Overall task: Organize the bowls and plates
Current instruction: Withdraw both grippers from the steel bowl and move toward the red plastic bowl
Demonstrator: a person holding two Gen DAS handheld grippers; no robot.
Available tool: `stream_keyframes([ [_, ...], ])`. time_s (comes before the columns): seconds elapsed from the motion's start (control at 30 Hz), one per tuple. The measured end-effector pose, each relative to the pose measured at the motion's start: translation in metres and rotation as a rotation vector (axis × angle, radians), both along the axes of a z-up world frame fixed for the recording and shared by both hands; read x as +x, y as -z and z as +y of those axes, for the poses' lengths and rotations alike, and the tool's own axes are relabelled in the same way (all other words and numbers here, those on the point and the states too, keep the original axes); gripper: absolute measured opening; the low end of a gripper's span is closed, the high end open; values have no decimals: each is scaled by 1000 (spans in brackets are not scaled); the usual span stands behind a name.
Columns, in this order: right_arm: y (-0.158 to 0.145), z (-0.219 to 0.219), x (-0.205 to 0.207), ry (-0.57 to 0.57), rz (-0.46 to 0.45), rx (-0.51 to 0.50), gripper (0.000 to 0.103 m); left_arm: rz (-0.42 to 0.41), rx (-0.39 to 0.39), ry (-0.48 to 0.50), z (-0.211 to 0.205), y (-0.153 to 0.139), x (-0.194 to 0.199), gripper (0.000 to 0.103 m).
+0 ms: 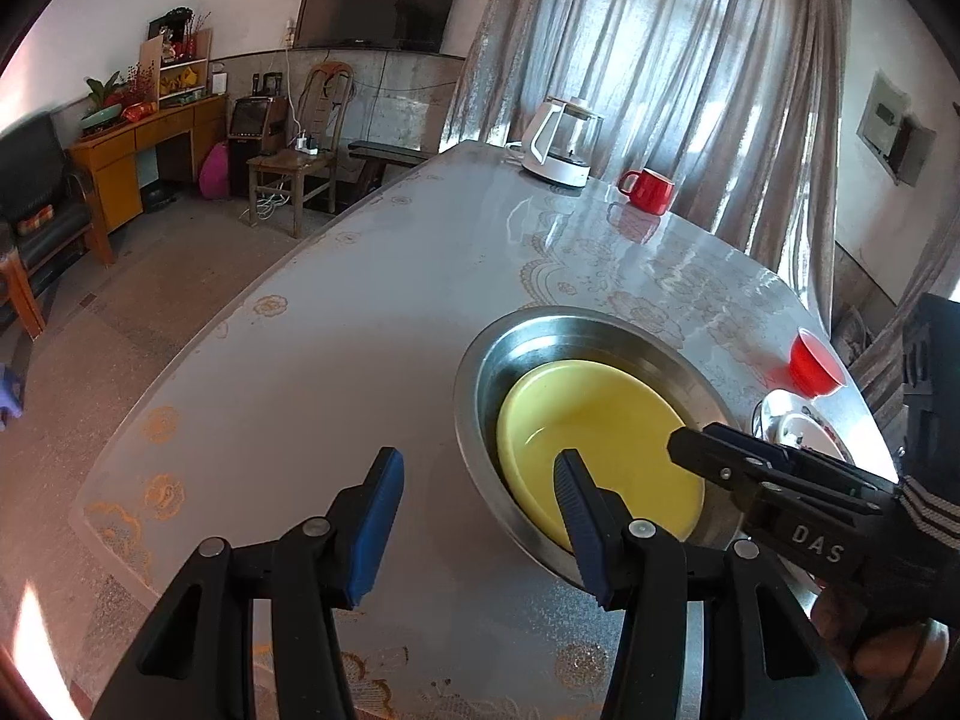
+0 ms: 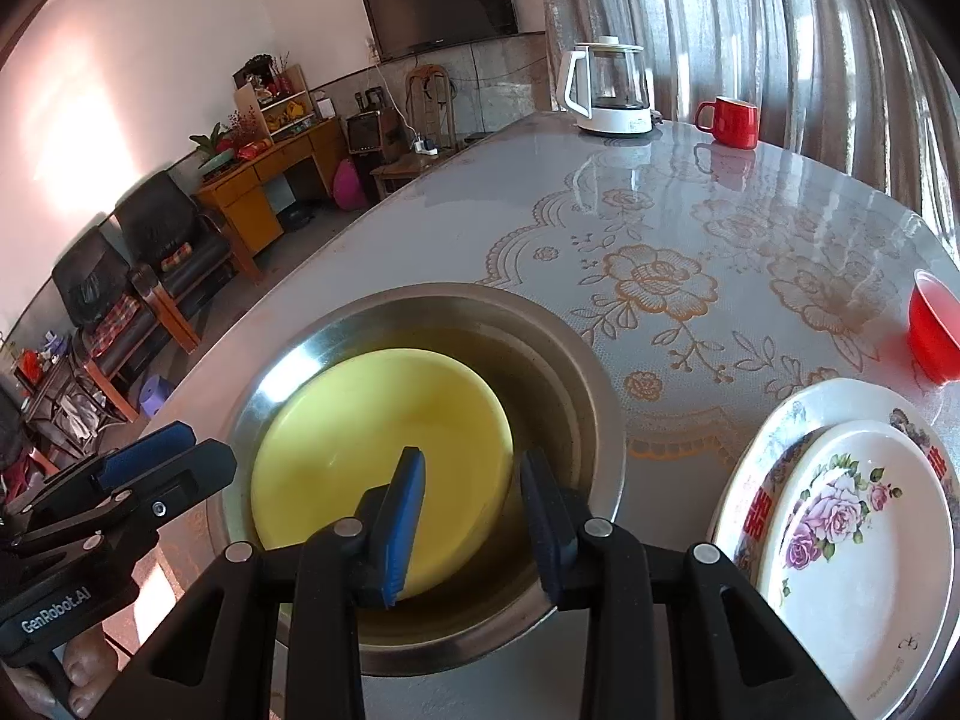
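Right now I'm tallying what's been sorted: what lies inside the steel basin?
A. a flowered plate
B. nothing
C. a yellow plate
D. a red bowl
C: the yellow plate lies inside the steel basin, while the red bowl and the flowered plate sit apart on the table.

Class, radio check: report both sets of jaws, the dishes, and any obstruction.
Left gripper and right gripper: jaws open, empty. Yellow plate sits in steel basin. Floral plates stacked beside it. Nothing obstructing.
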State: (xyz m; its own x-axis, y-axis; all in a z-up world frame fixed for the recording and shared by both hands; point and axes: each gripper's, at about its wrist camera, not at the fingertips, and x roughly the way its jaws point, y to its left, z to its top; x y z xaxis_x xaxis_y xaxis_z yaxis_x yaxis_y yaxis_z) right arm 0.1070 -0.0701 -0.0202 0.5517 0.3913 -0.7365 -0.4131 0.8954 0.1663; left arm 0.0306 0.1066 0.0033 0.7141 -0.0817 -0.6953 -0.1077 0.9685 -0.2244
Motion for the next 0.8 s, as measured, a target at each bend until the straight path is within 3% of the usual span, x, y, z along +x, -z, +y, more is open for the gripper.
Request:
stream_keyframes([
  [0.17, -13, -3, -7, -30, -25, 27, 33, 11, 8, -31, 7, 4, 1, 52],
  [0.47, -10, 7, -5, 38, -126, -193, 33, 19, 6, -25, 8, 8, 1, 52],
  [0.67, -18, 10, -1, 20, -174, -237, 37, 16, -5, -21, 10, 9, 3, 52],
  [0.8, -15, 15, 7, 2, -162, -274, 46, 15, -8, -14, 9, 10, 3, 52],
])
